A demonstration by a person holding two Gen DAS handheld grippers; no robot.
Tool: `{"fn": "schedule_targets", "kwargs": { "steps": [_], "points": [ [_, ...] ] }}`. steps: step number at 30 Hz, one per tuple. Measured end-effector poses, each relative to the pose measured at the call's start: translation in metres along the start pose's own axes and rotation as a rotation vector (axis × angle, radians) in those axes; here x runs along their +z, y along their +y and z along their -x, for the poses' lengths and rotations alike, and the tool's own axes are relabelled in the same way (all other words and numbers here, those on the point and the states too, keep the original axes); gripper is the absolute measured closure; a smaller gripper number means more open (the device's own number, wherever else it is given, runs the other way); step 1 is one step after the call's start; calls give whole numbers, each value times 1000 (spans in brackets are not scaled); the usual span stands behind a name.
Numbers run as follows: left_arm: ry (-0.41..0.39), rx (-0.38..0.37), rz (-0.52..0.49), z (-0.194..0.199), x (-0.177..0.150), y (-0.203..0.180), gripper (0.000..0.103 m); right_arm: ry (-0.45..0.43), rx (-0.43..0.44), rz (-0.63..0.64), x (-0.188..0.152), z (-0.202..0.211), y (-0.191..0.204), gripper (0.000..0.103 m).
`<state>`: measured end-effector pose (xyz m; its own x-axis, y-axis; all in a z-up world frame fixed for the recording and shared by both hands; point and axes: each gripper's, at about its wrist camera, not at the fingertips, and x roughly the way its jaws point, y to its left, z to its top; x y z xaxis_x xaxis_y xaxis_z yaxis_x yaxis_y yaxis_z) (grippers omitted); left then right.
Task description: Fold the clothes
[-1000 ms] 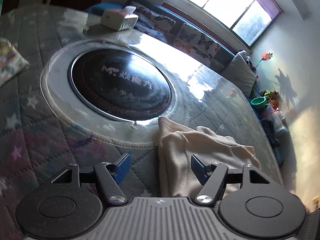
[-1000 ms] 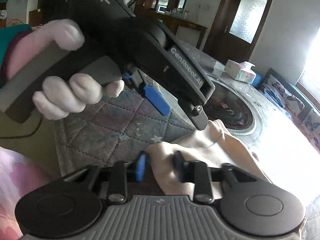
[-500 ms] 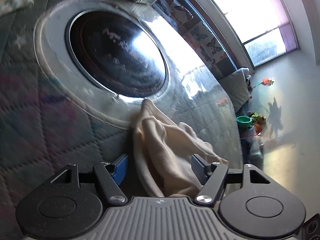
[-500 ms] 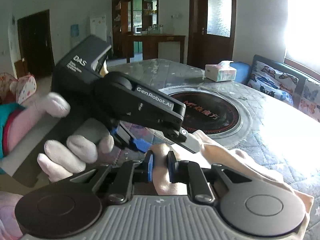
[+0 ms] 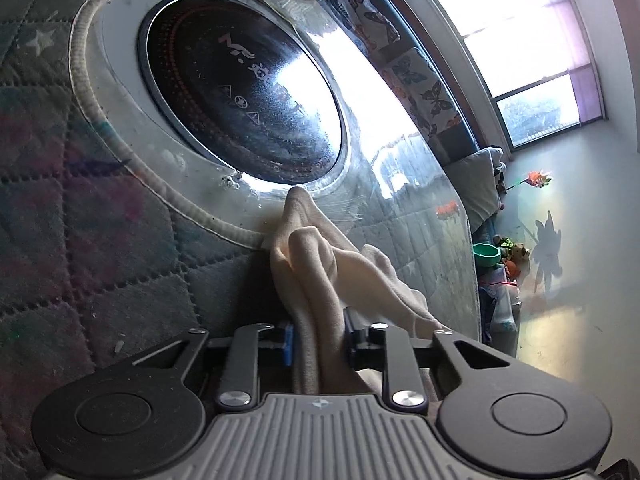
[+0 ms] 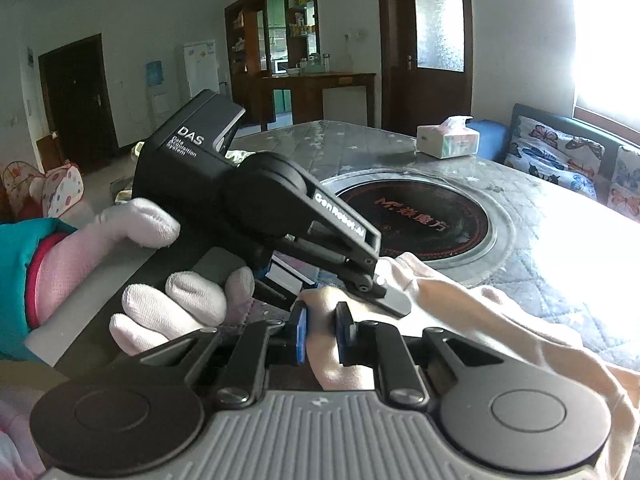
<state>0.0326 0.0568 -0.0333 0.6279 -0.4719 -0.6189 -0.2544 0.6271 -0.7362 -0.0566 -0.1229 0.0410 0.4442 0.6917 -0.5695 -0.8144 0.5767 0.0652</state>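
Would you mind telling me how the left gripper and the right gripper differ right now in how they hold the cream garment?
The left gripper clamps a thick, bunched fold of the cream garment, so its fingers stand further apart; the right gripper pinches a narrower bunch.

The left gripper faces the round black cooktop and window, the right gripper faces the room's doors, with the left gripper crossing just ahead of it.

Both are shut on the same garment.

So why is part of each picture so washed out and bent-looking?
Left wrist view: window light glares off the glossy table and black round plate; the fisheye lens curves everything. Right wrist view: the right edge blows out white over the table, while the cream cloth stays sharp.
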Motion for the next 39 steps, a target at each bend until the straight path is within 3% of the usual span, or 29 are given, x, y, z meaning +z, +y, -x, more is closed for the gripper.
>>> {"fn": "schedule_targets", "kwargs": {
  "steps": [6,9,19,22,29,34,37,39],
  "points": [
    [-9,9,-19,-1,-2,-2,83,-25,-18,-43,-4,15,-10,84],
    [-10,13,-29,0,-3,-4,83,-35,-73,-74,-9,30,-26,82],
    [-6,25,-62,-2,-1,-7,83,-40,-389,-359,-49,76,-123,78],
    [-5,30,-63,-2,0,-7,83,-35,-446,-421,-63,78,-148,69],
    [-10,37,-74,-3,1,-8,83,-47,-421,-562,-89,78,-178,67],
    [-11,45,-91,-2,1,-10,83,-76,-396,-580,-96,75,-180,60],
    [-14,51,-100,-2,1,-12,83,-83,-391,-577,-94,76,-175,60],
    [-16,60,-120,-2,1,-15,83,-80,-389,-570,-92,75,-171,70]
  ]
}}
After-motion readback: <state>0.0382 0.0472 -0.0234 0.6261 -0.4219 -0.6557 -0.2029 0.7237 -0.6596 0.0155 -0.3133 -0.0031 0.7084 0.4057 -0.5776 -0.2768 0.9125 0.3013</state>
